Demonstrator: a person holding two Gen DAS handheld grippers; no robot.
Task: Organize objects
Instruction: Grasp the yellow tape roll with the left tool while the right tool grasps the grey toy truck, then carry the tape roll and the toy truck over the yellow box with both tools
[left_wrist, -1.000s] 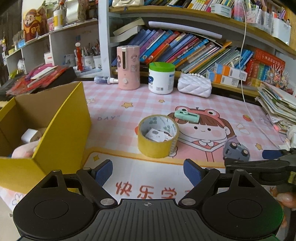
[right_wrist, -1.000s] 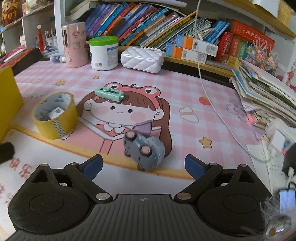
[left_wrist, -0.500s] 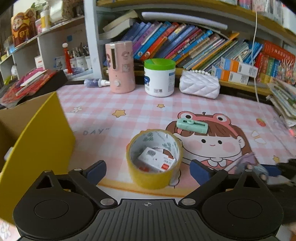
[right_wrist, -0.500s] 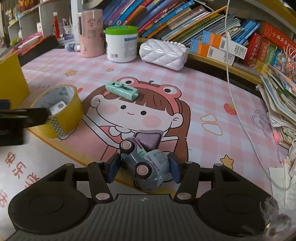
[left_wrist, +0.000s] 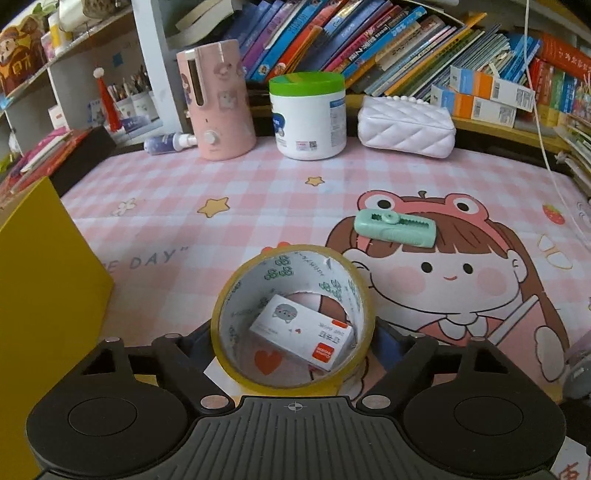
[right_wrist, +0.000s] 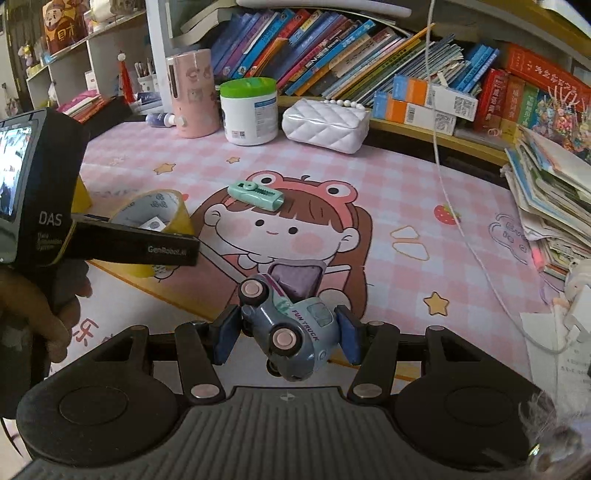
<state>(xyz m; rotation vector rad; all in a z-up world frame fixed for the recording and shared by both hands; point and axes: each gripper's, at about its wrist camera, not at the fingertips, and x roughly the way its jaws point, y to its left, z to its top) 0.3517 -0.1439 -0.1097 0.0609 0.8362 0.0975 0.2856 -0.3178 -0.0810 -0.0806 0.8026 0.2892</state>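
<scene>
The yellow tape roll (left_wrist: 293, 321) is held between the 2 fingers of the left gripper (left_wrist: 293, 341), which is closed around its sides. The roll stands on the pink mat (left_wrist: 229, 184) near the mat's front edge, with its hole facing up. A small white box (left_wrist: 301, 334) is seen lying tilted inside the roll. A yellow box (left_wrist: 40, 295) is seen at the mat's left edge, just beside the left gripper.

The gray toy truck (right_wrist: 291, 325) is squeezed between the blue pads (right_wrist: 226, 334) of the right gripper (right_wrist: 288, 336). The truck is tipped on its side, so 2 wheels are turned toward the camera. It is held close over the front part of the mat; whether it touches the mat cannot be told.

A green cutter (left_wrist: 393, 227) is left lying flat near the middle of the mat, on the drawn girl's frog hat. Along the mat's back edge, a pink bottle (left_wrist: 216, 99), a white jar (left_wrist: 307, 116) with a green lid, and a white purse (left_wrist: 406, 127) are lined up. In the right wrist view, the left gripper (right_wrist: 136, 245) and the hand (right_wrist: 44, 310) holding it are seen at the left, by the tape roll (right_wrist: 155, 218).
</scene>
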